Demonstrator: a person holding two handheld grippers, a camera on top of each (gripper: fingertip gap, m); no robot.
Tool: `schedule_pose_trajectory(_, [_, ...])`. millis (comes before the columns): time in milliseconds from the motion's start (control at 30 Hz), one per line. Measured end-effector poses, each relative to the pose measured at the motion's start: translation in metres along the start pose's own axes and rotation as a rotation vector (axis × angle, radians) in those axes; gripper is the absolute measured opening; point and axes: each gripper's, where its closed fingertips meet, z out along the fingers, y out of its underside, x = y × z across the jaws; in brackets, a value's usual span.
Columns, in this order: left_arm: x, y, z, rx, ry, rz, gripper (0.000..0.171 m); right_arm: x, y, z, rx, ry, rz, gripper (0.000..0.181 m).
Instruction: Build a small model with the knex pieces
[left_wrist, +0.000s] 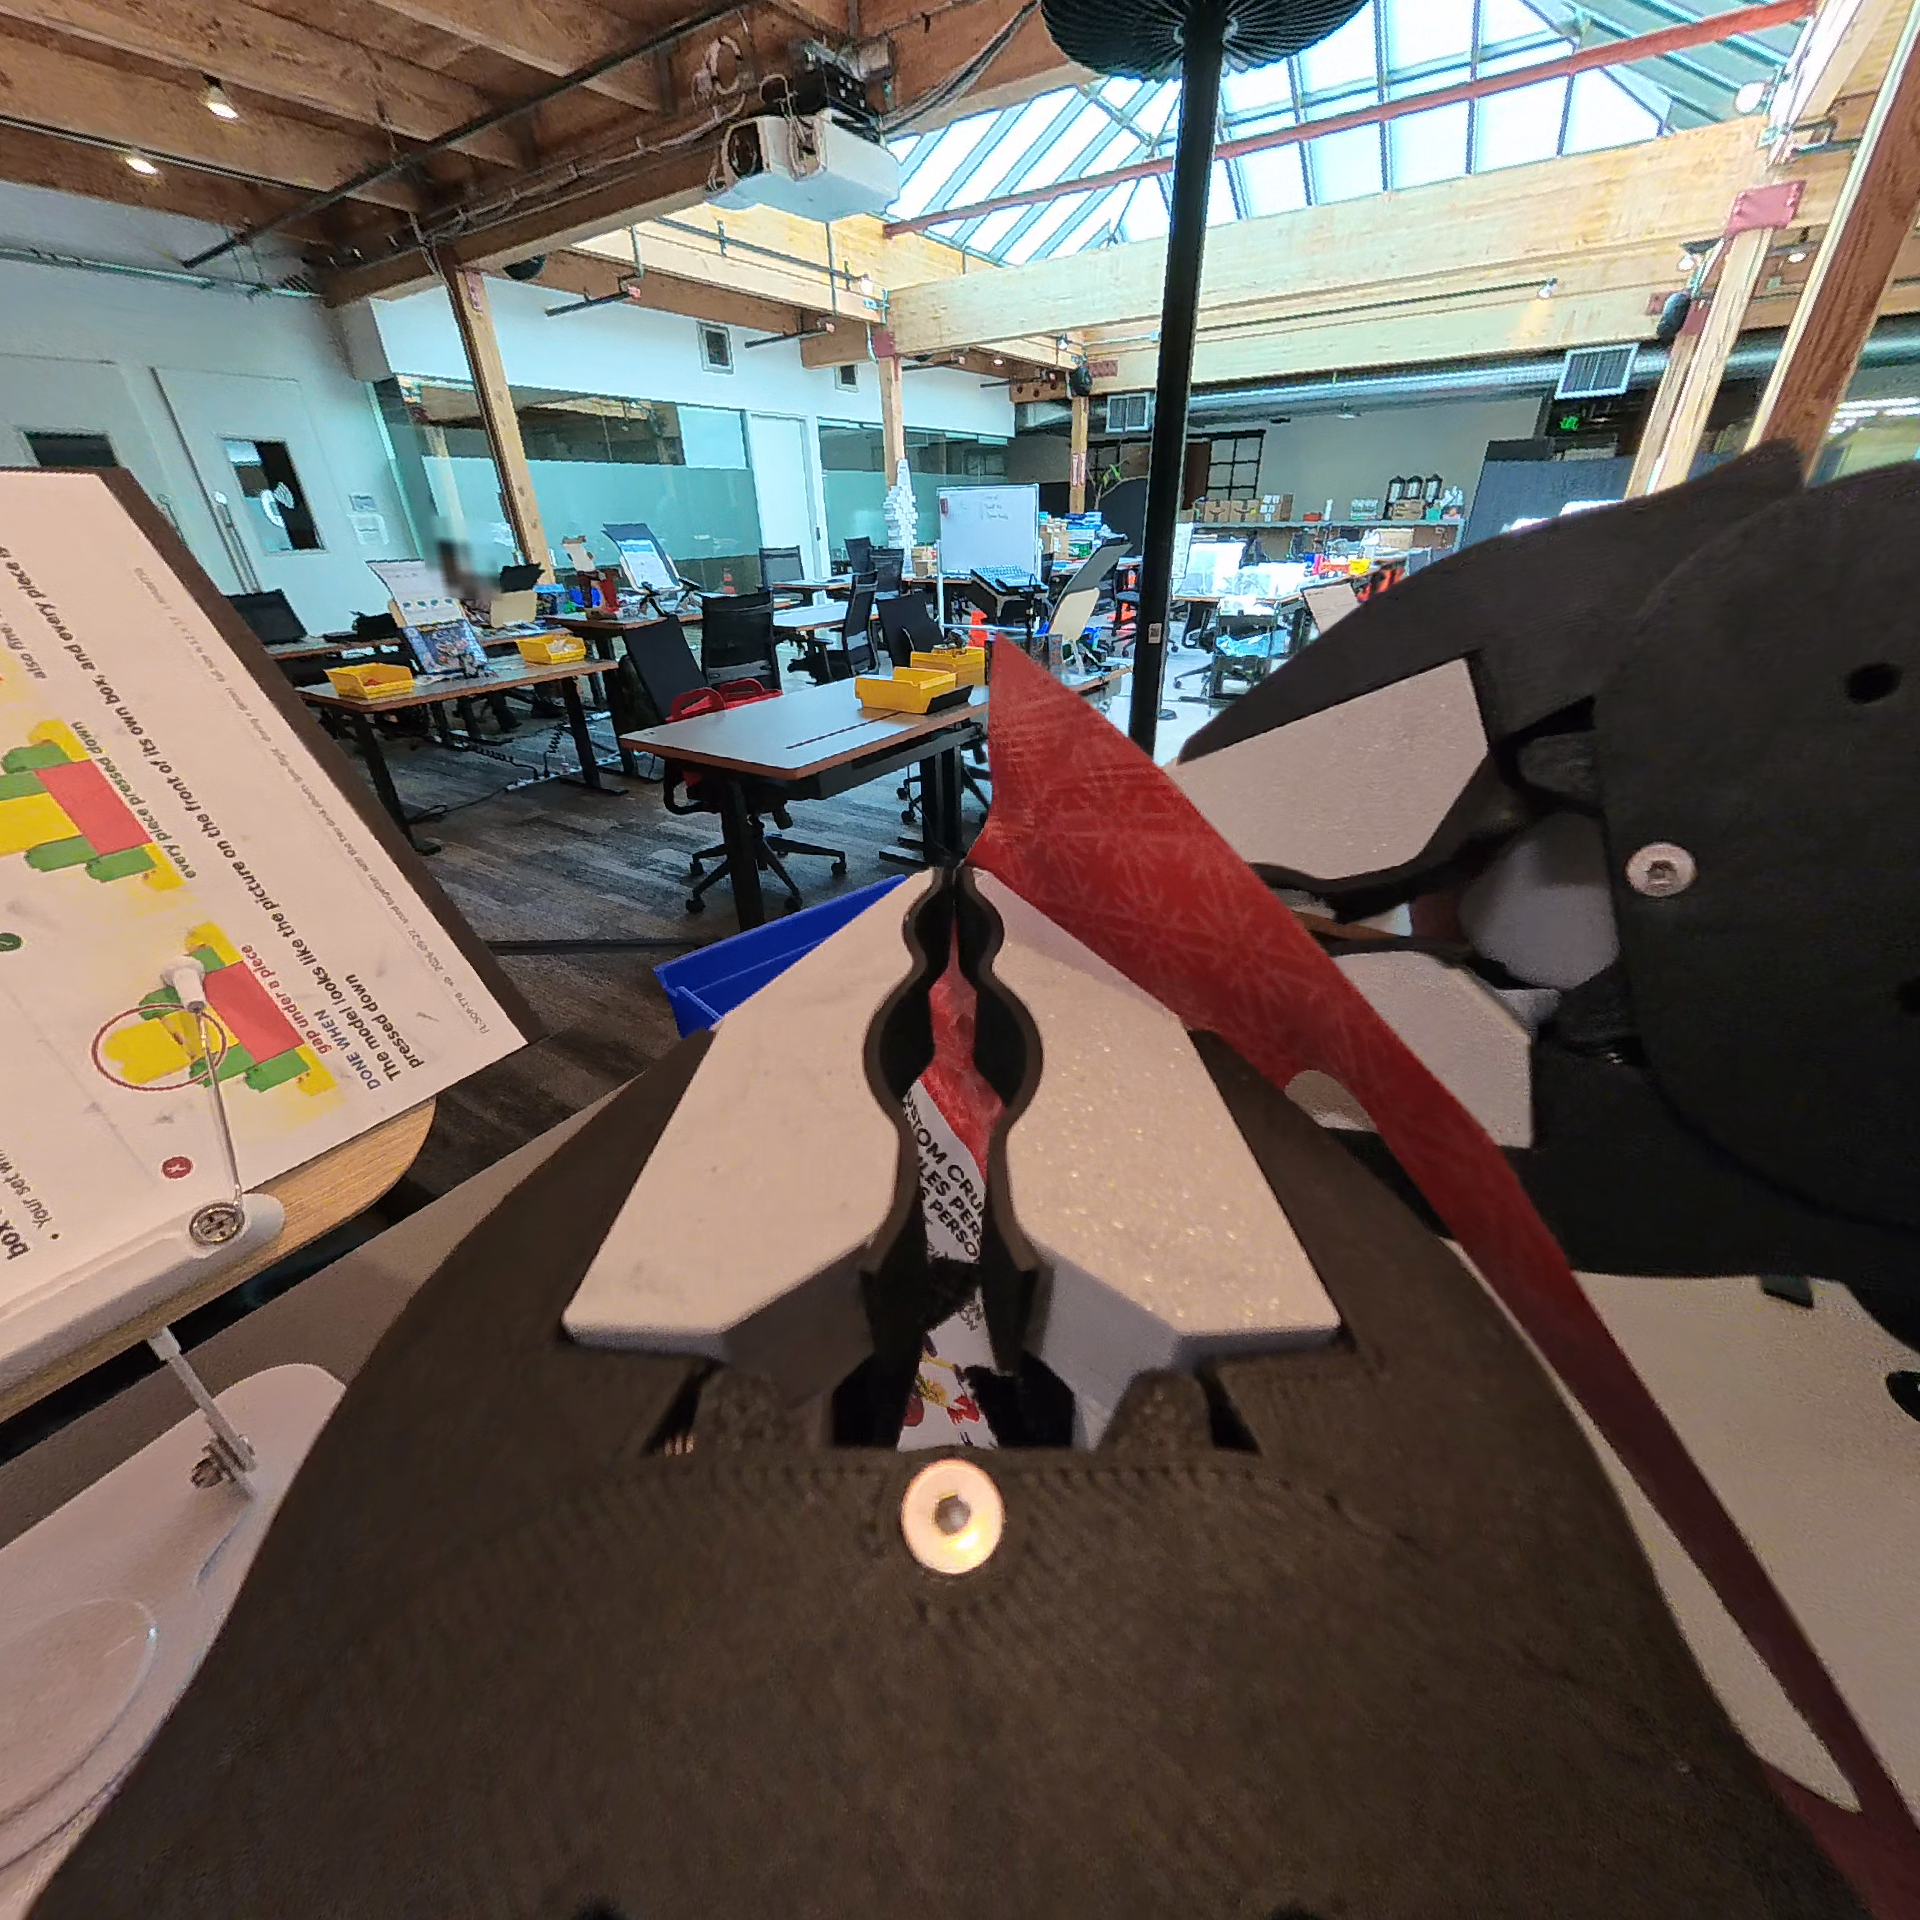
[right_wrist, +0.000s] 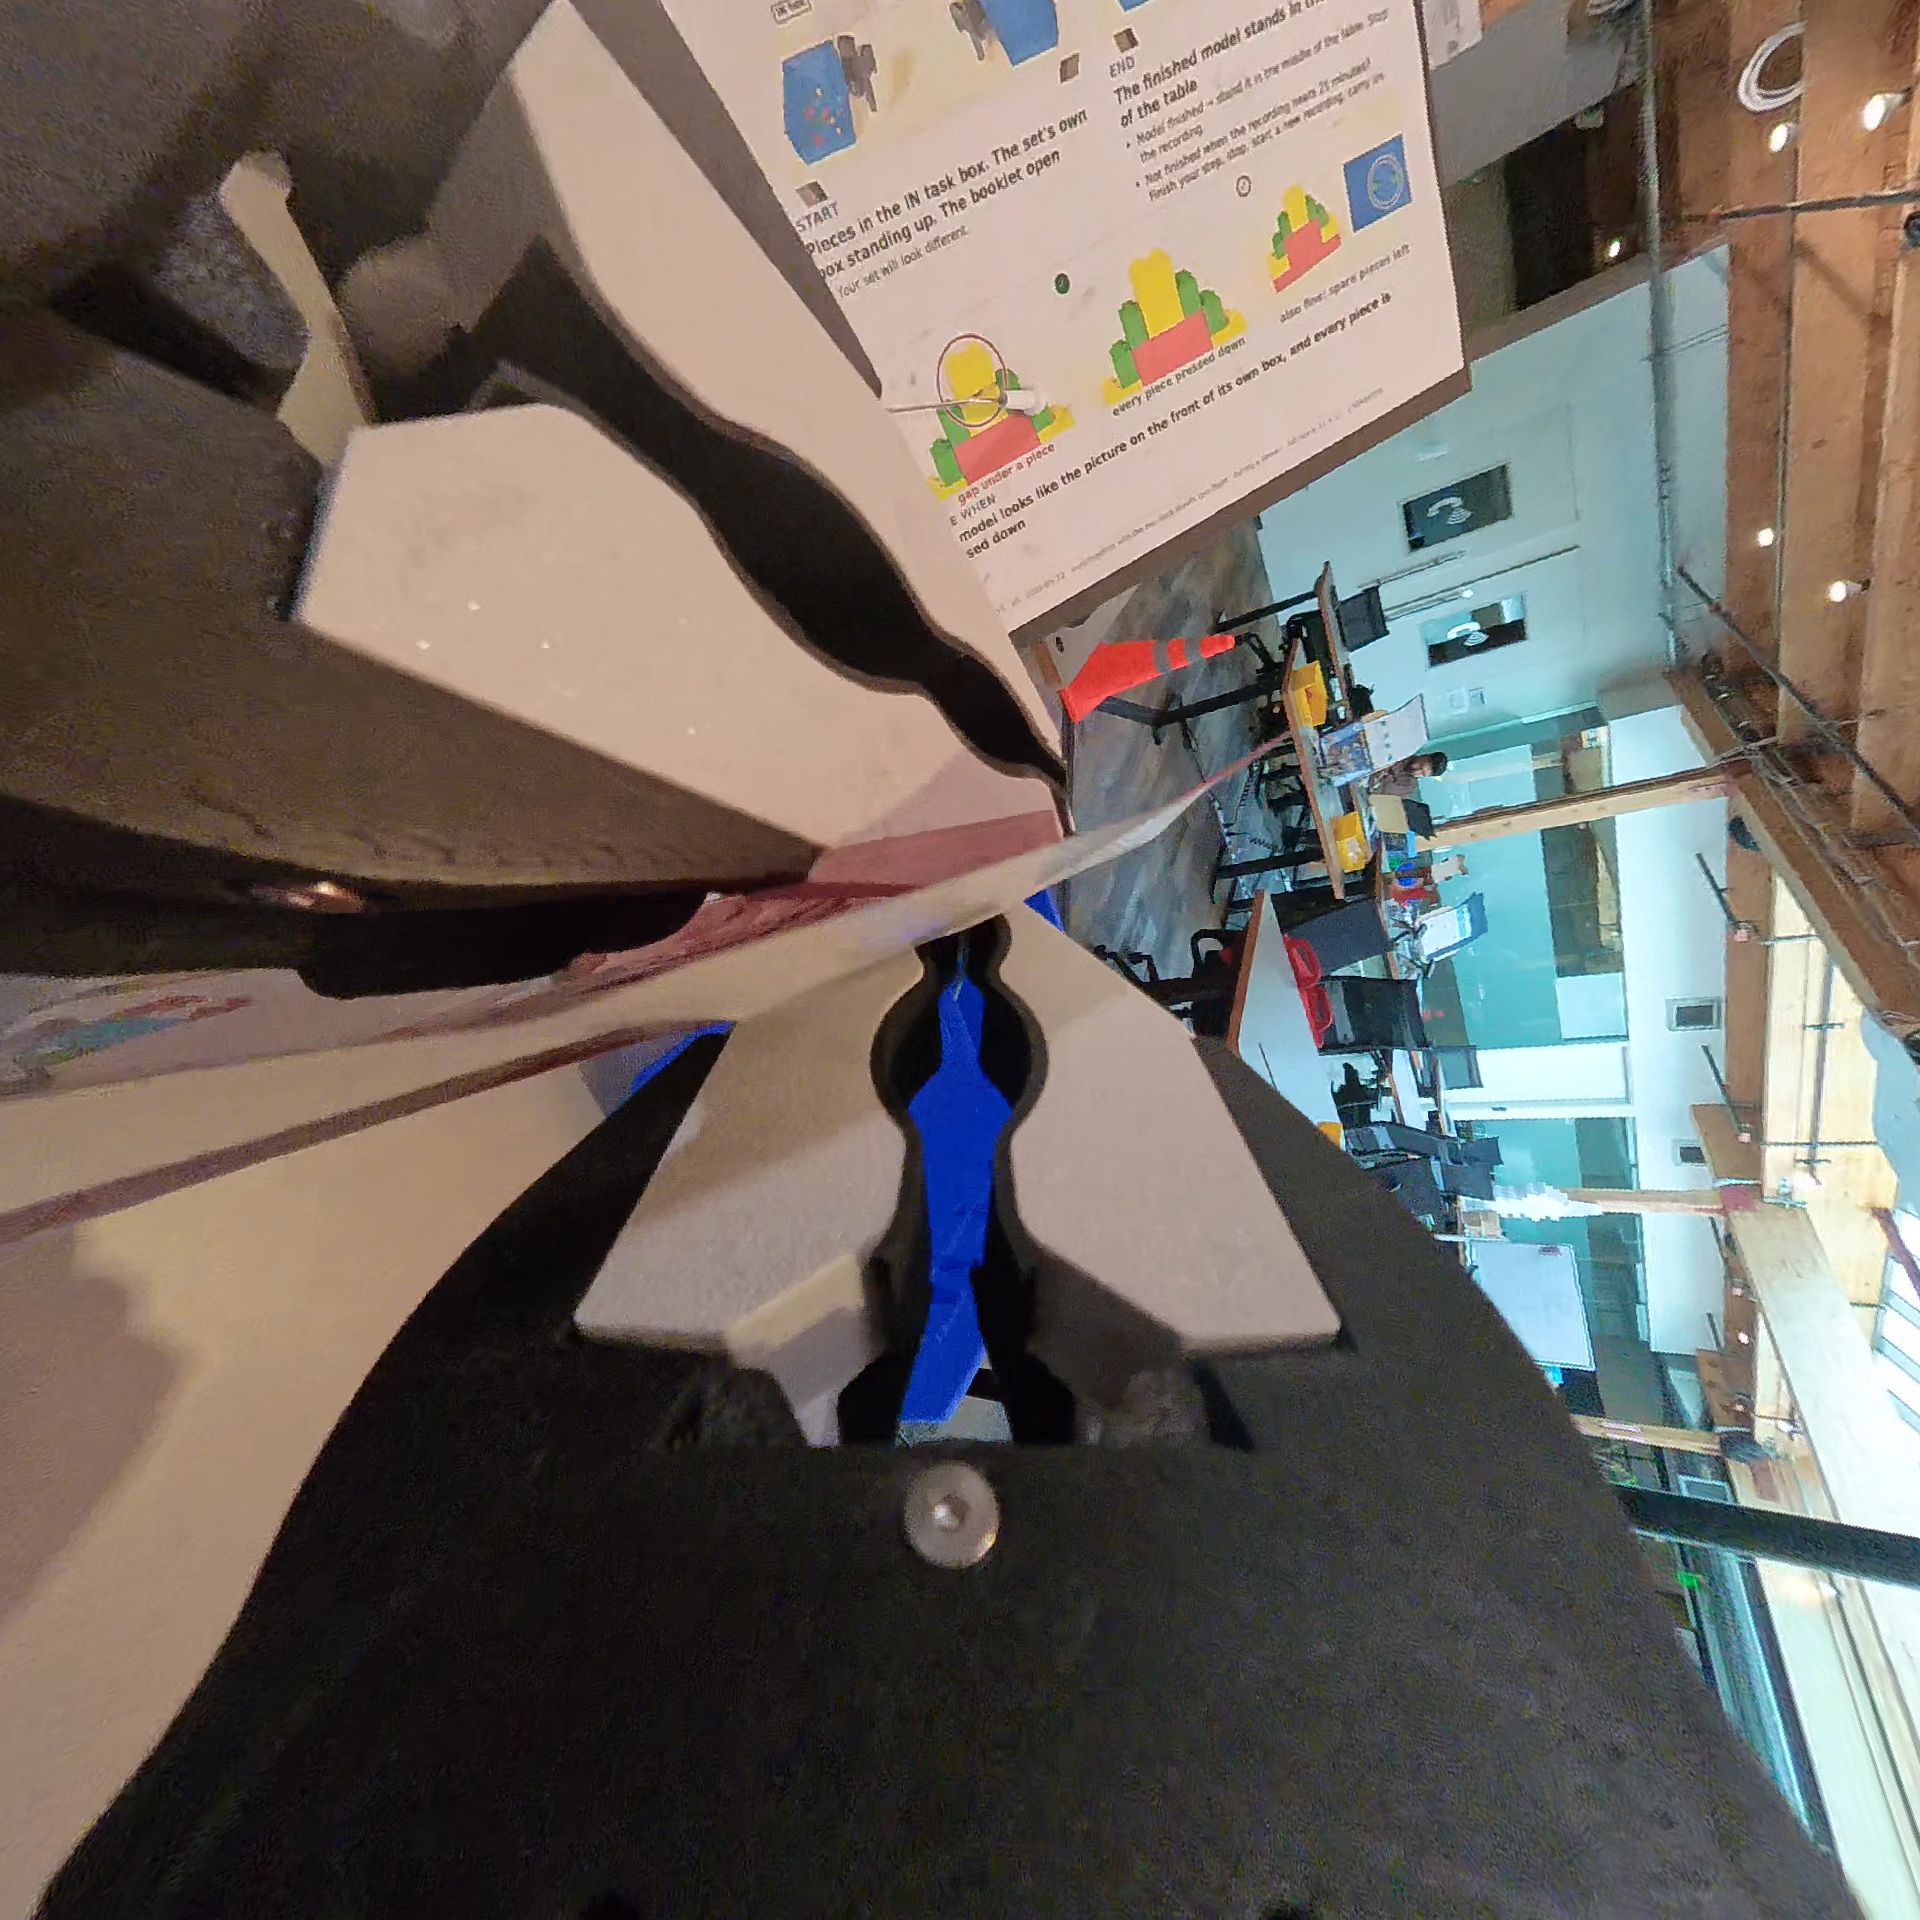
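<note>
Red printed sheet (left_wrist: 1174, 914) pinched at our closed left gripper (left_wrist: 954, 883), its far part clamped by the closed right gripper (right_wrist: 1003, 914). Opposed pulling could tear it, we judge. Beyond: blue bin (left_wrist: 774, 961); instruction board (right_wrist: 1143, 291), fuller in right view.

I'm looking into a large open-plan workshop-office under exposed timber beams (left_wrist: 1351, 260) and a glazed skylight (left_wrist: 1403, 114). Rows of wood-topped standing benches (left_wrist: 790, 743) carry yellow plastic parts bins (left_wrist: 909, 691), with black mesh office chairs (left_wrist: 740, 639) between them. A white rolling whiteboard (left_wrist: 987, 528), a ceiling-hung white projector (left_wrist: 805, 166), frosted-glass partition walls (left_wrist: 623, 488) and an orange traffic cone (right_wrist: 1127, 670) complete it.
</note>
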Motion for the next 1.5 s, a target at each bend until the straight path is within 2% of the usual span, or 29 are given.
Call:
schedule_pose_trajectory(200, [-0.011, 0.000, 0.002, 0.000, -0.057, -0.043, 0.000, -0.004, -0.005, 0.002, 0.000, -0.006, -0.007, 0.000])
schedule_pose_trajectory(267, [-0.026, 0.001, 0.004, -0.001, -0.095, -0.088, 0.000, -0.018, -0.014, 0.003, 0.025, -0.039, -0.034, 0.000])
schedule_pose_trajectory(333, [-0.039, -0.003, 0.004, 0.010, -0.084, -0.115, 0.000, -0.050, -0.023, 0.005, 0.059, -0.113, -0.072, 0.000])
schedule_pose_trajectory(400, [-0.033, -0.008, 0.002, 0.040, -0.032, -0.088, 0.000, -0.061, -0.026, 0.004, 0.081, -0.123, -0.039, 0.000])
schedule_pose_trajectory(567, [-0.042, 0.001, -0.011, 0.076, -0.002, -0.189, 0.000, -0.011, -0.016, -0.015, 0.189, -0.133, 0.245, 0.001])
schedule_pose_trajectory(600, [-0.043, 0.000, -0.013, 0.089, 0.009, -0.210, 0.000, -0.004, -0.017, -0.019, 0.248, -0.167, 0.318, 0.021])
schedule_pose_trajectory(667, [-0.036, -0.003, -0.014, 0.102, 0.038, -0.199, 0.000, 0.002, -0.017, -0.022, 0.317, -0.233, 0.452, 0.029])
schedule_pose_trajectory(800, [-0.023, -0.009, -0.011, 0.120, 0.076, -0.210, 0.000, -0.001, -0.021, -0.019, 0.480, -0.337, 0.641, 0.021])
schedule_pose_trajectory(933, [-0.013, -0.012, -0.010, 0.152, 0.130, -0.300, 0.000, 0.010, -0.028, -0.034, 0.809, -0.608, 1.162, 0.018])
schedule_pose_trajectory(1000, [-0.005, -0.011, -0.007, 0.161, 0.173, -0.367, 0.000, 0.016, -0.027, -0.041, 0.967, -0.682, 1.321, 0.016])
schedule_pose_trajectory(1133, [0.000, -0.011, -0.004, 0.196, 0.250, -0.545, 0.000, 0.017, -0.027, -0.043, 1.137, -0.614, 1.346, 0.014])
schedule_pose_trajectory(1267, [0.003, -0.014, -0.002, 0.238, 0.312, -0.699, 0.000, 0.021, -0.026, -0.045, 1.228, -0.505, 1.315, 0.010])
schedule_pose_trajectory(1500, [0.007, -0.019, 0.002, 0.277, 0.365, -0.826, 0.000, 0.029, -0.025, -0.045, 1.272, -0.398, 1.284, 0.005])
